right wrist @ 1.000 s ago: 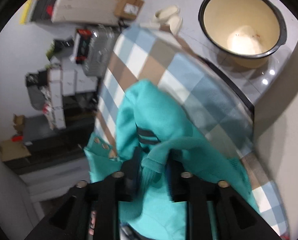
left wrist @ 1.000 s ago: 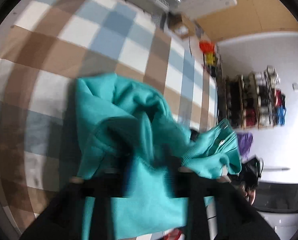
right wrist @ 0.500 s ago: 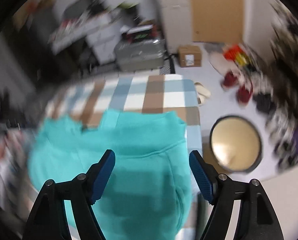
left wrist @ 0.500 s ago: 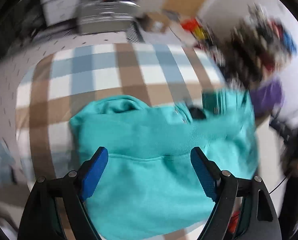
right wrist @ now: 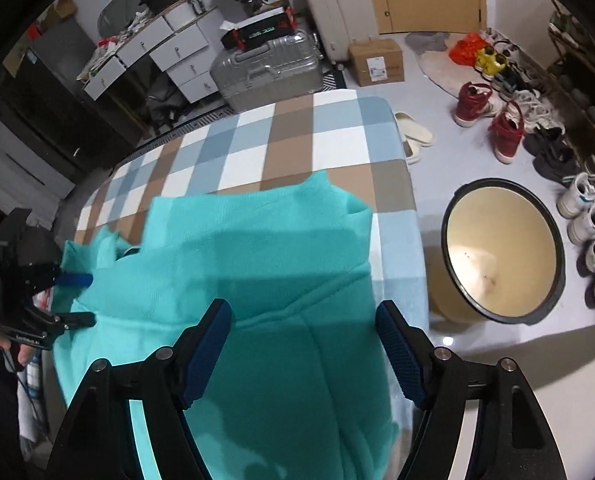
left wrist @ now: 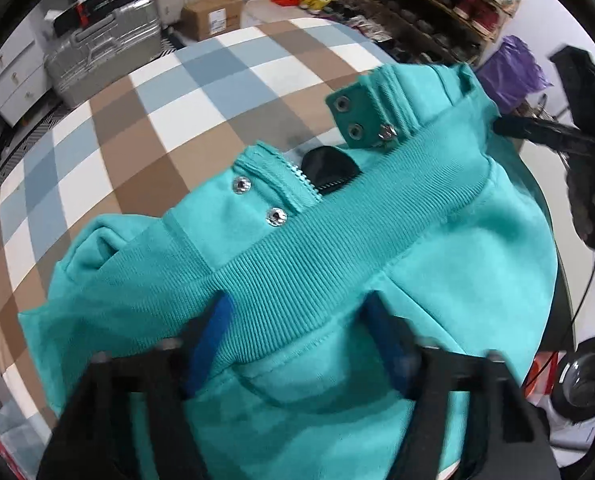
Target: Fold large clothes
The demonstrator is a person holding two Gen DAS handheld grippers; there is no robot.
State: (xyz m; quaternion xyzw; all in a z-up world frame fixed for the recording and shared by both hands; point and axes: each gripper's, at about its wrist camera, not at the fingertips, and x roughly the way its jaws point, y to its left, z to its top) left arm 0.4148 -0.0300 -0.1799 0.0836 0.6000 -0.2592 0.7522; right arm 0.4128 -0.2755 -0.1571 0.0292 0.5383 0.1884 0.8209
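My left gripper [left wrist: 297, 334] points steeply down at the teal fleece jacket [left wrist: 437, 280], which lies bunched on the table with the blue, brown and white checked cloth [left wrist: 201, 92]. Its blue-padded fingers [left wrist: 209, 340] have just been closing and now straddle the jacket's ribbed knit hem band [left wrist: 337, 236], the fabric between them; whether the pads already press it I cannot tell through the blur. Just beyond the band the zip edge and its silver snap buttons [left wrist: 275, 216] show. My right gripper [right wrist: 303, 344] hovers over the smoother spread of the same jacket near the table's edge, its jaws apart after narrowing a little, pads clear of the cloth. On the floor beside the table stands a cream enamel basin with a dark rim [right wrist: 503, 250].
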